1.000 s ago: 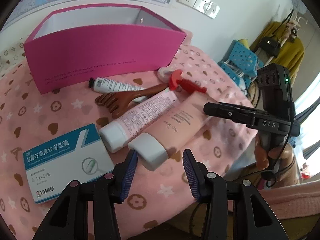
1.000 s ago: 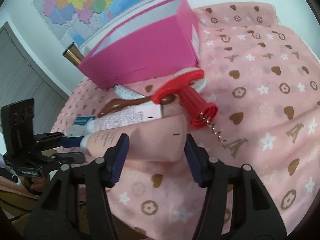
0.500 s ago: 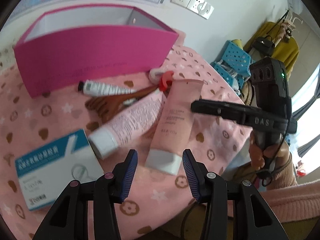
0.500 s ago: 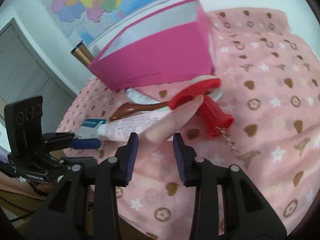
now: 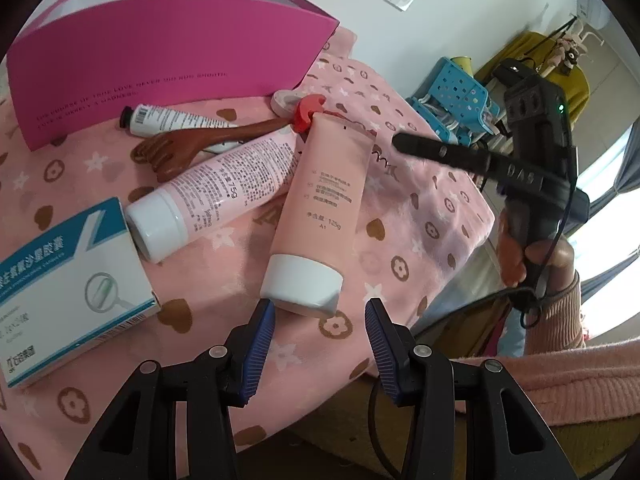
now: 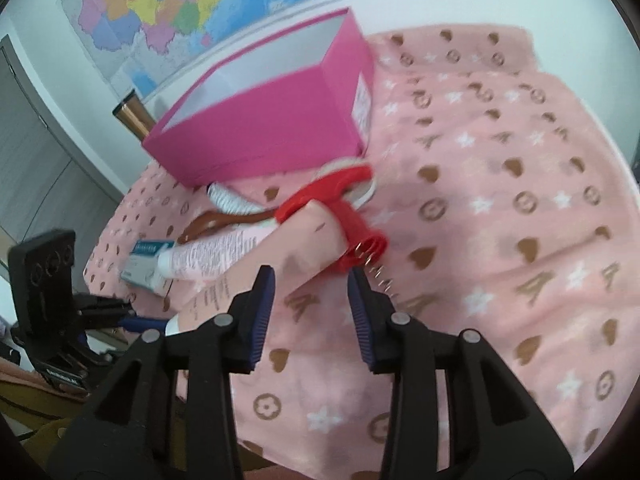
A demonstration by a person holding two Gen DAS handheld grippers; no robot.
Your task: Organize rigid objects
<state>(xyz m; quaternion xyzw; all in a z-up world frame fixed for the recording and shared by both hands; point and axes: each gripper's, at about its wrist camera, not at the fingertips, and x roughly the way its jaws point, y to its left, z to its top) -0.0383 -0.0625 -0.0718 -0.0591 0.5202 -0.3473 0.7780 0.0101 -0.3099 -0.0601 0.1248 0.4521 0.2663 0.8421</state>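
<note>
A peach tube [image 5: 324, 196] with a white cap lies on the pink cloth, cap towards my left gripper [image 5: 320, 314]. That gripper is open, and the cap's edge sits just at its fingertips without being pressed. My right gripper [image 6: 310, 282] hovers at the tube's crimped end [image 6: 296, 244]; its jaws are opening and the pads do not press the tube. In the left wrist view the right gripper [image 5: 404, 144] is beside that end. A red corkscrew [image 6: 344, 216] lies against the tube. Behind stands the open magenta box [image 5: 160, 48].
A pale pink tube [image 5: 216, 188], a wooden scratcher [image 5: 192, 144], a small white tube [image 5: 168, 118] and a blue-white medicine box [image 5: 68, 280] lie to the left. The cloth's edge drops off at the right by a blue stool [image 5: 456, 96]. A hand [image 5: 536, 264] holds the right gripper.
The peach tube has swung round so its cap points at my left gripper, which sank closer to it. The right jaws narrowed on the tube's end, then parted a little.
</note>
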